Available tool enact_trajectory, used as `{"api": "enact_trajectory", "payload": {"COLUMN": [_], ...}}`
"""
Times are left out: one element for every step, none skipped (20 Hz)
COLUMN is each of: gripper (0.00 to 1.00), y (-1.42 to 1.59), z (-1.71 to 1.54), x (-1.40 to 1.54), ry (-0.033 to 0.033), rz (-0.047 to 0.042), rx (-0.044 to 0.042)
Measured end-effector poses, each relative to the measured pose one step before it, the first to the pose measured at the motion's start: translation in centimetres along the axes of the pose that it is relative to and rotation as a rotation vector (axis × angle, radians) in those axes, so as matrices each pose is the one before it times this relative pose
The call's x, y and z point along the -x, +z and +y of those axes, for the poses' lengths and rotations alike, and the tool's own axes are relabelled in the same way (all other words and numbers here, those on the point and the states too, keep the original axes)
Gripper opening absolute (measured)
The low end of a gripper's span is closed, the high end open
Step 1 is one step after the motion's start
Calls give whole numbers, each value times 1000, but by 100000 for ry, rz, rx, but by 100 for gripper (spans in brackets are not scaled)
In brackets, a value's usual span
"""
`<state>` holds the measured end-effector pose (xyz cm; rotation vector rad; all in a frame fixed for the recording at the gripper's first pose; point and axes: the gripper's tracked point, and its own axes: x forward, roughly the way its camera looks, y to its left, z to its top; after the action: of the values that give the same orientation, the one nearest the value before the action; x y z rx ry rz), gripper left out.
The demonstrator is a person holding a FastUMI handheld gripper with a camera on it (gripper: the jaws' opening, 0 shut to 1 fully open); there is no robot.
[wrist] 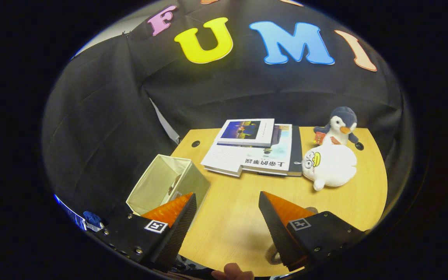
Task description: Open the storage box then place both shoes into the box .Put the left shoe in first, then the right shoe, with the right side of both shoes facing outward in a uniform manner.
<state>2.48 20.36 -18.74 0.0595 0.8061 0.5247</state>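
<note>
We are seeing the storage box (pixel 168 182), pale beige fabric, sitting open-topped at the worktop's (pixel 231 217) near corner, tilted slightly. It is lying just ahead of the gripper's (pixel 228 198) one finger, whose fingers are standing wide apart.

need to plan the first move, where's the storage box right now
In the gripper view the storage box sits open-topped at the table's left edge, just ahead of the left finger, left of the books.
</note>
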Motion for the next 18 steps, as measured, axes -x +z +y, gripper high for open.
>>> {"api": "enact_trajectory", "payload": {"gripper": [97, 97, 97, 97, 98, 98, 97, 98, 98, 98, 98, 98, 98, 98, 98, 98, 98, 98], "y": [-239, -96, -456, -407, -444, -457, -588, -650, -528, -495, -447, -611, -552, -490, -524, -661, -679, -735], "z": [-808, -1261, -1541, -1203, -1007, -1028, -1011, -1163, -1075, -853, -740, -777, -815, -534, -534, -697, -516, -397], "x": [136, 102, -33, 0, -10, 45, -137, -96, -61, -109, -153, -48, -84, -76, -59, -2, -252, -63], "ry": [-593, -1526, -2665, -1712, -1947, -1495, -1577, -1903, -1690, -1206, -892, -755, -924, -290, -443, -947, -457, -210], "rz": [-1242, -1658, -592, -368, 216, 490, 1110, 1317, 1033, 833, 769, 934, 1418, 998, 1057, 1481, 1625, 1683], "rx": [-1279, -438, -493, -245, -765, -1073, -667, -926, -981, -1018, -1072, -604, -443, -149, 107, 375, 48, -399]}}
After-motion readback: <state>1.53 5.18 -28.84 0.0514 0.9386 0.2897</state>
